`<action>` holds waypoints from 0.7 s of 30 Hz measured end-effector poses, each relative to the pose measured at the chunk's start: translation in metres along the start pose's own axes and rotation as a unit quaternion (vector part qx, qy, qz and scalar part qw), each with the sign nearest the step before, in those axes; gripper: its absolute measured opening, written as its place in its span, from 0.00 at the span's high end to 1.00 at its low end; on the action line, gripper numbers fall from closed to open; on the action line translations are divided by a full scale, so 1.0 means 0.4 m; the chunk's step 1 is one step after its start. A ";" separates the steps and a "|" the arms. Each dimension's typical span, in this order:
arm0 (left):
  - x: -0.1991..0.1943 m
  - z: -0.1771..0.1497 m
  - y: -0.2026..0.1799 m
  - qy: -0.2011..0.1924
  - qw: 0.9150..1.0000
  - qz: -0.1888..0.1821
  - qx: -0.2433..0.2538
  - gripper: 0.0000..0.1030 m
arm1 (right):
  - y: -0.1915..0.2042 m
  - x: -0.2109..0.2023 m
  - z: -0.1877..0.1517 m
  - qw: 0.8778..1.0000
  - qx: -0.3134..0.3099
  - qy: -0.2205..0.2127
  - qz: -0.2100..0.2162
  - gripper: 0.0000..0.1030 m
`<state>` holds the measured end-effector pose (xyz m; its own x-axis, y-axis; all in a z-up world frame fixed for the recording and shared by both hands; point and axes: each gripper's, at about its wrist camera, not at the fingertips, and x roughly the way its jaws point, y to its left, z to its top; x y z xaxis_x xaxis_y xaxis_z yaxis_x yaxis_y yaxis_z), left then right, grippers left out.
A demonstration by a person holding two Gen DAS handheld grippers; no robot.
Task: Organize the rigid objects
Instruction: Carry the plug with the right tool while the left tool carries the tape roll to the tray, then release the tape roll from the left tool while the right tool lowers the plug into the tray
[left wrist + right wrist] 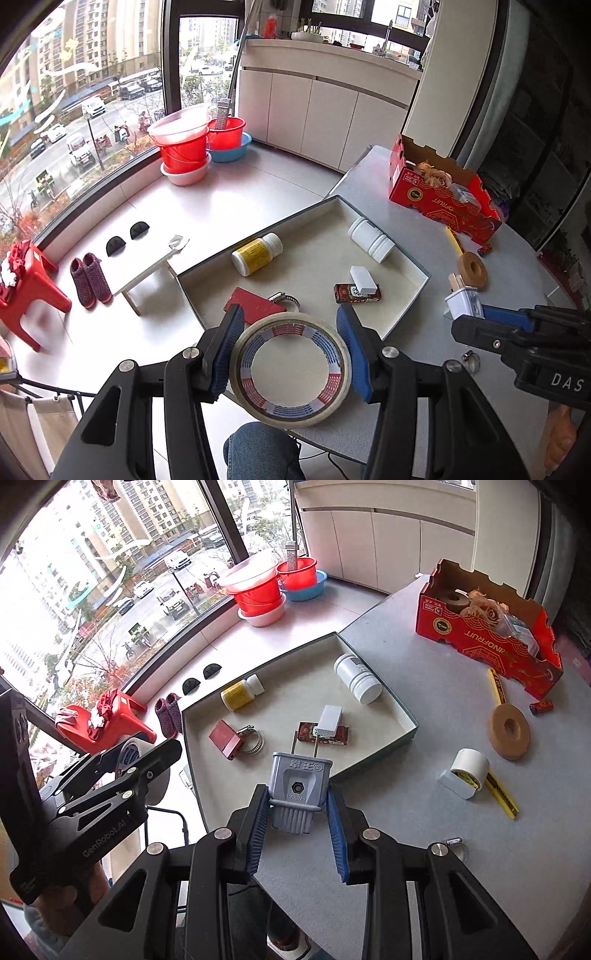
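I have the left gripper clamped across a wide roll of beige masking tape, hanging over the near corner of the shallow grey cardboard tray. The right gripper pinches a grey plastic power plug, prongs forward, above the tray's near rim. To do this well, I would lower each onto bare tray floor, clear of the red block and hose clamp, then release.
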<state>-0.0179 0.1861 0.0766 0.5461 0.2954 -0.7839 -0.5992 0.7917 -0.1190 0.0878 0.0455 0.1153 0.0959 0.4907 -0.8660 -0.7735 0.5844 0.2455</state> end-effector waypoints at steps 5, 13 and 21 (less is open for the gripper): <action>0.063 -0.001 0.010 0.011 1.000 0.020 0.001 0.46 | 0.010 0.072 0.044 1.000 -0.003 0.016 0.000 0.68; 0.154 0.013 -0.009 0.026 0.999 0.033 0.008 0.46 | -0.019 0.182 0.078 0.999 0.010 0.047 0.010 0.68; 0.214 0.039 -0.035 0.037 0.998 0.037 0.019 0.46 | -0.064 0.231 0.099 0.998 0.027 0.060 0.010 0.68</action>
<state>0.0464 0.2087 0.0205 0.4554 0.3143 -0.8330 -0.6129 0.7893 -0.0372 0.1412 0.1013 0.0462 0.0020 0.4241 -0.9056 -0.7390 0.6108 0.2844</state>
